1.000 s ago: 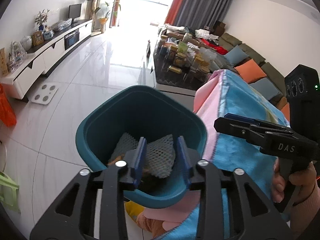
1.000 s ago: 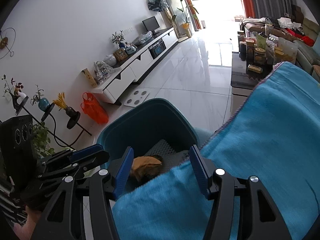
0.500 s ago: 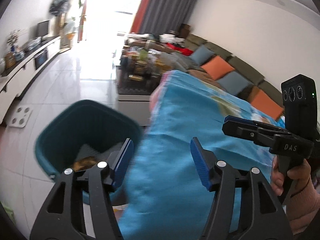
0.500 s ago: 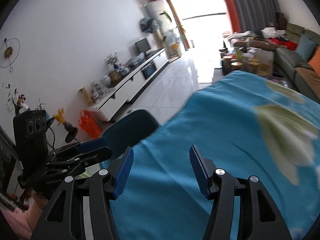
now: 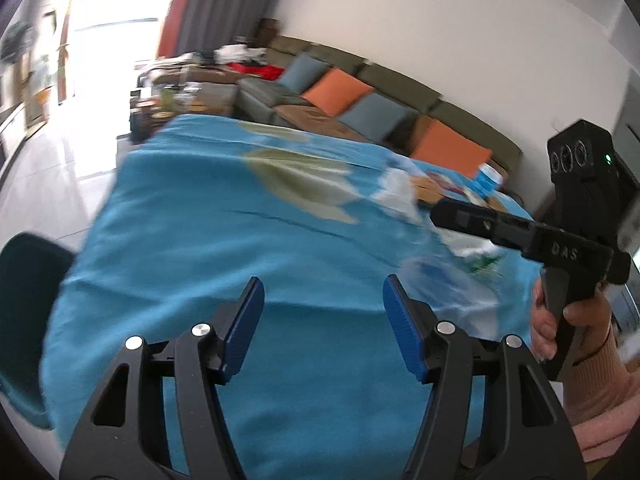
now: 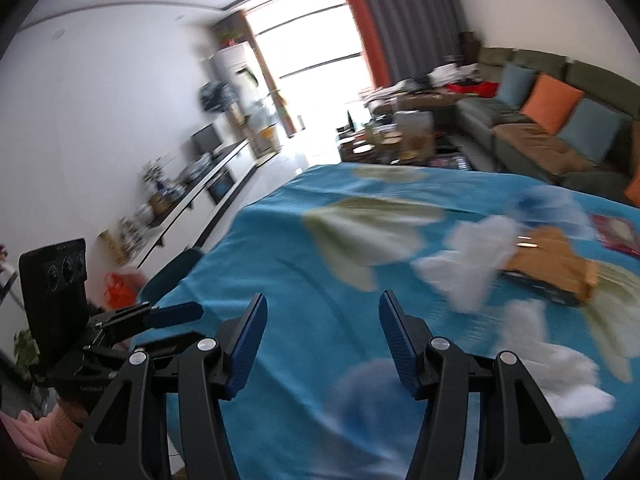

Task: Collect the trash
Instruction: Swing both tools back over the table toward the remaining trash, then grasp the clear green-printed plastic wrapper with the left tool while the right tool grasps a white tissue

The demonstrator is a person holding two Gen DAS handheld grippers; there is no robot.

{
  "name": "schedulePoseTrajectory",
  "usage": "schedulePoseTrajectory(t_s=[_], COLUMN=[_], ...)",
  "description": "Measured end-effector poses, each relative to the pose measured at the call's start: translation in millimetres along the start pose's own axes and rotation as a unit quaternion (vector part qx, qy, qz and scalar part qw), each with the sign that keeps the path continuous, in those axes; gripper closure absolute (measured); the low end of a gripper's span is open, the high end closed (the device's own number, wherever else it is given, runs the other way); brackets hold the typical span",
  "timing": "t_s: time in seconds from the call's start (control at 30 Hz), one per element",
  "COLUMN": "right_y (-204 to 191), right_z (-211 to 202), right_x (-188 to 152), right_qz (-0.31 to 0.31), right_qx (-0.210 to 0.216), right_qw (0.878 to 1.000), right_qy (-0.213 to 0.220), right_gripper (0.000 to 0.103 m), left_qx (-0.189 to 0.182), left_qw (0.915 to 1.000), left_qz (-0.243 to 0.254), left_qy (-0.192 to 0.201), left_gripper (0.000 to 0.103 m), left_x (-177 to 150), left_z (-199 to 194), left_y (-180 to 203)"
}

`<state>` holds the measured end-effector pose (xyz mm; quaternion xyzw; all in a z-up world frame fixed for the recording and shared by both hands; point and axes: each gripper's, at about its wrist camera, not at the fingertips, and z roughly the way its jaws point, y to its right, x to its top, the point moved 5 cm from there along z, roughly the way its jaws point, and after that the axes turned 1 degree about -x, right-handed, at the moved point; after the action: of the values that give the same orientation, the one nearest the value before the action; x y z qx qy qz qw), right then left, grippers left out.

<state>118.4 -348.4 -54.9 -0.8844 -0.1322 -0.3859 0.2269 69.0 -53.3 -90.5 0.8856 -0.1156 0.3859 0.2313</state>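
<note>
My left gripper (image 5: 323,312) is open and empty above the blue flowered tablecloth (image 5: 240,240). My right gripper (image 6: 322,328) is open and empty over the same cloth (image 6: 320,260). Blurred trash lies on the cloth to the right: crumpled white tissue (image 6: 472,256), a brown cardboard piece (image 6: 552,260) and a red wrapper (image 6: 616,232). The white tissue also shows in the left wrist view (image 5: 396,188). The teal trash bin (image 5: 28,304) stands off the table's left edge; its rim shows in the right wrist view (image 6: 172,272). The right gripper body (image 5: 520,232) is at the right of the left view.
A sofa (image 6: 560,120) with orange and blue cushions runs along the right wall. A cluttered coffee table (image 6: 400,140) stands beyond the table. A white TV cabinet (image 6: 192,204) lines the left wall. An orange bag (image 6: 118,290) sits on the floor.
Both grippers have swung right, from over the bin to over the tablecloth. The left gripper, narrow over the bin's netting a second ago, has opened wide. The trash has come into view.
</note>
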Motion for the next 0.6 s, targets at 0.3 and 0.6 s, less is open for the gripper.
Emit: schedulePoseTrajectory(t_s=[0.3,0.6], right_y=[82,137], right_z=[-53,-74], right_x=[-7,-25], right_qz=[0.061,0.11], right_qx=[-0.072,-0.1], right_qw=[0.995,0.987], right_qy=[0.045,0.057], right_gripper=[0.047,0.047], left_qx=[-0.062,-0.109], left_qw=[0.9952,0.9852], left_qz=[0.065,0.11], left_qy=[-0.038,-0.074], left_gripper=[0.042,0.042], left_x=[6,4], left_z=[52,87], left_y=[80,138])
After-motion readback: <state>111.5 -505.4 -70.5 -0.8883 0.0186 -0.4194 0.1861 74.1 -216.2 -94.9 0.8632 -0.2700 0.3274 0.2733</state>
